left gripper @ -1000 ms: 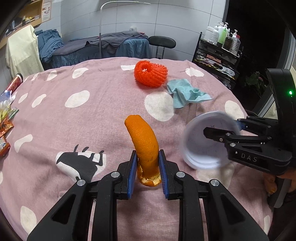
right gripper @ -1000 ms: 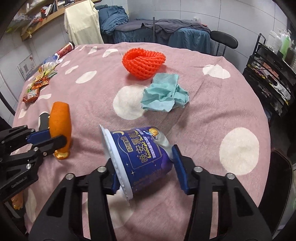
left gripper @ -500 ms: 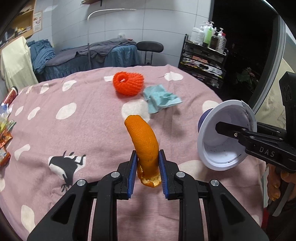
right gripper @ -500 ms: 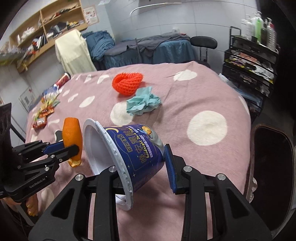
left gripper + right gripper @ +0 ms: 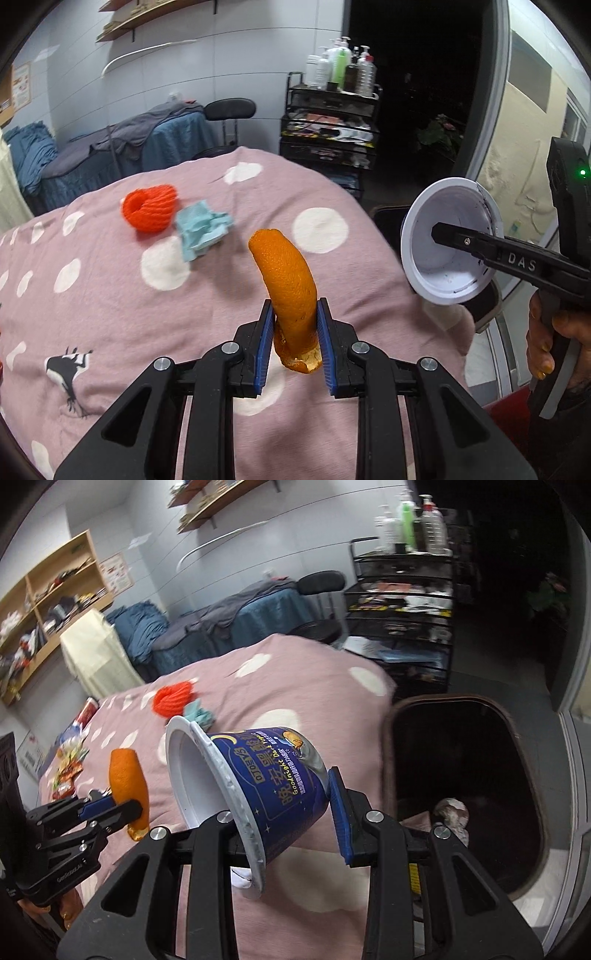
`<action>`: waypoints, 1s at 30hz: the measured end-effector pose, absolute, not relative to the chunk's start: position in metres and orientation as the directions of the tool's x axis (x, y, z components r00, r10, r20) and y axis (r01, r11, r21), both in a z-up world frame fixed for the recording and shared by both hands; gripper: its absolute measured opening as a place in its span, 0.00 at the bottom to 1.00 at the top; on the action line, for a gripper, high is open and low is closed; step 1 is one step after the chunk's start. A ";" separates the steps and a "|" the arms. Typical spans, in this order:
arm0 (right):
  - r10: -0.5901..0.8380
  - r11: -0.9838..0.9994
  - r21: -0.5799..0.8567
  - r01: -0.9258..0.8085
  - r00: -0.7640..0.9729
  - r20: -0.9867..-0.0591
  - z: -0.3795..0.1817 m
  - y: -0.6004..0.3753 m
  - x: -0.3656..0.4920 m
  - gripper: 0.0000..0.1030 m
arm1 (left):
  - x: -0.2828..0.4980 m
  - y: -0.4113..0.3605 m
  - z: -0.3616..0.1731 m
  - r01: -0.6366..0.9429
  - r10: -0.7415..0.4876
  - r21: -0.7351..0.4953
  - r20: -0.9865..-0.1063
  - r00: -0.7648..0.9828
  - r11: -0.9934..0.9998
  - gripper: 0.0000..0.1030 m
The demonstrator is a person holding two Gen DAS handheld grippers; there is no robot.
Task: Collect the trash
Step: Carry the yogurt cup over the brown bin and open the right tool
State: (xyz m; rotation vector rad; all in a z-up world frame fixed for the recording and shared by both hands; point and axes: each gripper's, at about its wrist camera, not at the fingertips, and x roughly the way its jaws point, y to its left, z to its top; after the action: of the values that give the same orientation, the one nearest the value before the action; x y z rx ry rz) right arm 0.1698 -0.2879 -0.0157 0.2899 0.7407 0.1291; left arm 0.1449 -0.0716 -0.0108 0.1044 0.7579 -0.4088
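My left gripper (image 5: 293,325) is shut on an orange peel (image 5: 288,273), held upright above the pink spotted table (image 5: 110,317). It also shows in the right wrist view (image 5: 127,779). My right gripper (image 5: 284,812) is shut on a blue yogurt cup (image 5: 269,775), tipped on its side with the white mouth to the left. The cup (image 5: 450,240) shows in the left wrist view past the table's right edge. A dark trash bin (image 5: 469,775) stands on the floor right of the table, with crumpled trash (image 5: 452,810) inside.
An orange foam net (image 5: 149,206) and a crumpled teal cloth (image 5: 201,229) lie on the far part of the table. Snack wrappers (image 5: 66,771) lie at its left edge. A black trolley with bottles (image 5: 332,122) and a chair (image 5: 229,110) stand behind.
Both grippers have lifted and swung to the right with their loads. The cup has moved off the table's edge toward the bin, which has come into the right wrist view.
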 end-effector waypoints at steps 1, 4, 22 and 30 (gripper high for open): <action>0.204 0.951 0.309 0.007 0.737 -0.645 -0.017 -0.296 0.168 0.31 | 0.145 -0.076 -0.011 0.406 -0.329 -0.054 -0.687 0.648 0.912 0.23; 0.167 0.943 0.324 0.070 0.744 -0.647 -0.020 -0.319 0.164 0.31 | 0.146 -0.089 -0.010 0.436 -0.348 -0.051 -0.687 0.638 0.899 0.23; -0.058 0.857 0.272 0.438 0.606 -0.793 -0.089 -0.415 0.190 0.31 | 0.153 -0.144 -0.017 0.551 -0.439 -0.089 -0.713 0.546 0.830 0.23; -0.093 0.857 0.201 0.475 0.526 -0.845 -0.110 -0.421 0.199 0.53 | 0.159 -0.153 -0.022 0.563 -0.442 -0.095 -0.728 0.523 0.821 0.23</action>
State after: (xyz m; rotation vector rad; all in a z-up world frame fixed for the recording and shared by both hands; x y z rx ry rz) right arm 0.1990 -0.4208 -0.1102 0.4399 0.9634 -0.3527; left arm 0.1586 -0.1525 -0.0225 0.1600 0.8233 -0.6048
